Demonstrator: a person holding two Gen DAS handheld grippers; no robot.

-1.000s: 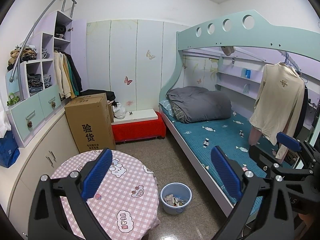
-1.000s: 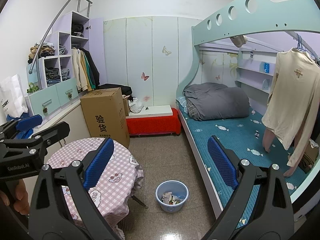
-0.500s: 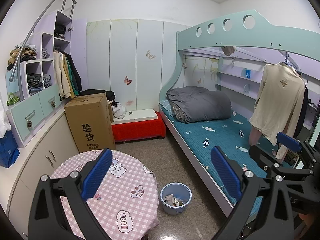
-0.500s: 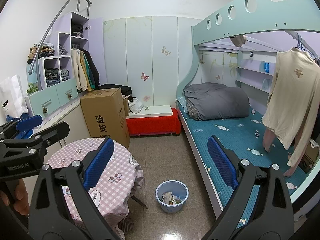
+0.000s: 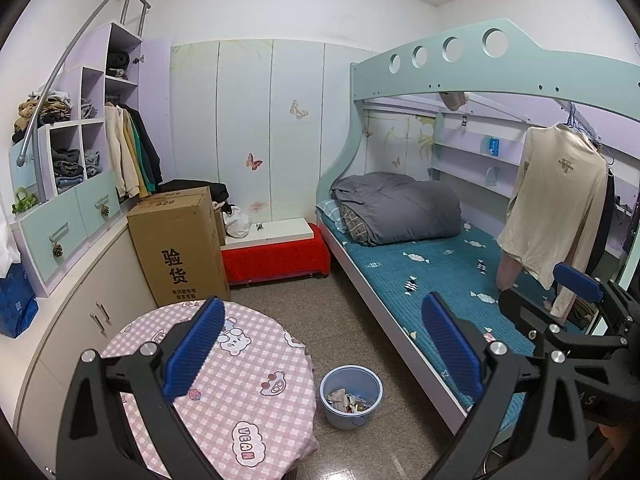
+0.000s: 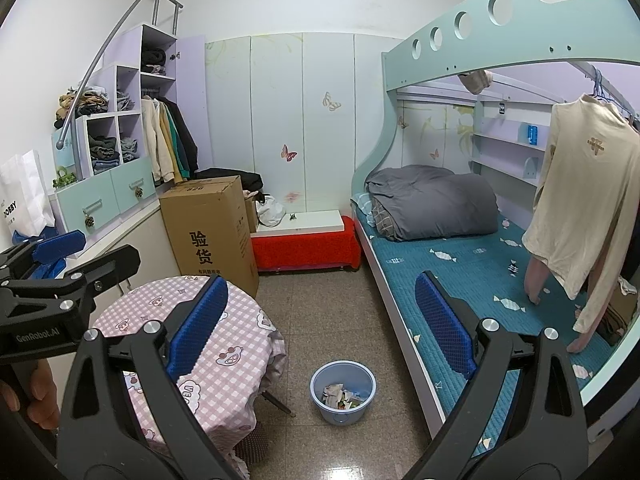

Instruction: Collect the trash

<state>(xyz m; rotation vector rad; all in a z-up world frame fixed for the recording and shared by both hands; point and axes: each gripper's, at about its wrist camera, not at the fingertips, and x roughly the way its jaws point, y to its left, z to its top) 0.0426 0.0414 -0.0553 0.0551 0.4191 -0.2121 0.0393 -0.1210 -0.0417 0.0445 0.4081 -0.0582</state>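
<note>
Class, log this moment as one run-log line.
left claw: open, empty | right claw: open, empty | blue bin: on floor, holds trash | phase: pre-grasp

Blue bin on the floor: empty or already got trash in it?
Not empty. The blue bin stands upright with crumpled scraps covering its bottom, well below the rim.

One bin [image 5: 351, 396] (trash inside), one table [image 5: 224, 392], two grippers [image 5: 320, 344]

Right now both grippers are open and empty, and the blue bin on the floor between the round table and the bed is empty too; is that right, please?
Not quite: the blue bin already holds crumpled trash, as the right wrist view shows. The left gripper and right gripper are open and empty, and the bin does stand between the round table and the bed.
</note>
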